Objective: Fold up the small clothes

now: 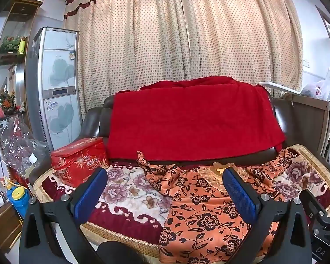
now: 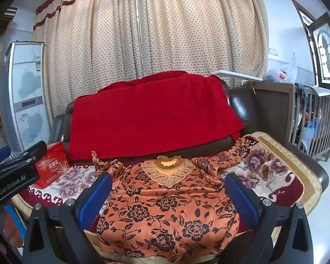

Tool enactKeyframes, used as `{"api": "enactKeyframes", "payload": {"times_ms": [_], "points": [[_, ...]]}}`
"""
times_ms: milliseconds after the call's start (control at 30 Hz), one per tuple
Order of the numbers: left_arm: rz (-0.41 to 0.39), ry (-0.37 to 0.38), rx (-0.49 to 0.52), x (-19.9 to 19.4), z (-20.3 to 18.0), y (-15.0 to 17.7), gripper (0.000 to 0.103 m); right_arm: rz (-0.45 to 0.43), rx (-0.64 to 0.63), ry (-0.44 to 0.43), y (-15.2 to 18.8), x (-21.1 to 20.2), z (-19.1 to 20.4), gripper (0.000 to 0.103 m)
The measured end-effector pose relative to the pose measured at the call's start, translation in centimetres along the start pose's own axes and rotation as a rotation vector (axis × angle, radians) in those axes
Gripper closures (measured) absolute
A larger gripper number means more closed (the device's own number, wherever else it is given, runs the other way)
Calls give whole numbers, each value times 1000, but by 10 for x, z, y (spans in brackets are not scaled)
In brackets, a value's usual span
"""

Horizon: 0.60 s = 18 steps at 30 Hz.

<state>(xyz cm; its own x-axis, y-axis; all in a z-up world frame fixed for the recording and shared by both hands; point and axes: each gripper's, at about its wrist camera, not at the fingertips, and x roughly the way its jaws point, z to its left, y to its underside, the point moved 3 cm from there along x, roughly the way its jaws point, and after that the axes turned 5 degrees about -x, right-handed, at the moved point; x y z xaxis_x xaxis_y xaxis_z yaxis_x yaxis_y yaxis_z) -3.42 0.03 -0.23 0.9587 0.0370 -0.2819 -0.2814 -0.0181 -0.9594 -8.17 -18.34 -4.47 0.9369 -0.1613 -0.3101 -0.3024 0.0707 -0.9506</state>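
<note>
Red tin box (image 1: pixel 80 161) sits at the far left of the sofa seat, well left of the orange floral blouse (image 2: pixel 165 206), with bare floral blanket (image 1: pixel 129 193) between them. Left gripper (image 1: pixel 165 194) hangs wide, nothing between its 2 jaws, over the blouse's left edge. Right gripper (image 2: pixel 168 198) gapes equally wide over the blouse's middle, holding nothing. Right of the blouse, blanket runs to its gold border.

My left camera is looking forward and slightly down from near the sofa seat's front edge, toward its left side. My right camera is facing likewise, further right. Both are sharing the orange floral blouse (image 1: pixel 200 211) (image 2: pixel 165 206), red blanket (image 1: pixel 193 121) (image 2: pixel 151 114) and dotted curtain (image 1: pixel 182 33) (image 2: pixel 151 28).
</note>
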Motion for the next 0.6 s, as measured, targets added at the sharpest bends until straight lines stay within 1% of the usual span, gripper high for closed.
{"api": "enactKeyframes", "payload": {"times_ms": [167,400,600], "points": [[4,-2,0,2,2,2,0,-1,-9,-5,6,-1,3,0],[7,-6,-3,5,3,3,0,25,-2,-17,1,4,4,0],[12,-8,3,9,1,6,0,25,-11,-15,2,9,2,0]]}}
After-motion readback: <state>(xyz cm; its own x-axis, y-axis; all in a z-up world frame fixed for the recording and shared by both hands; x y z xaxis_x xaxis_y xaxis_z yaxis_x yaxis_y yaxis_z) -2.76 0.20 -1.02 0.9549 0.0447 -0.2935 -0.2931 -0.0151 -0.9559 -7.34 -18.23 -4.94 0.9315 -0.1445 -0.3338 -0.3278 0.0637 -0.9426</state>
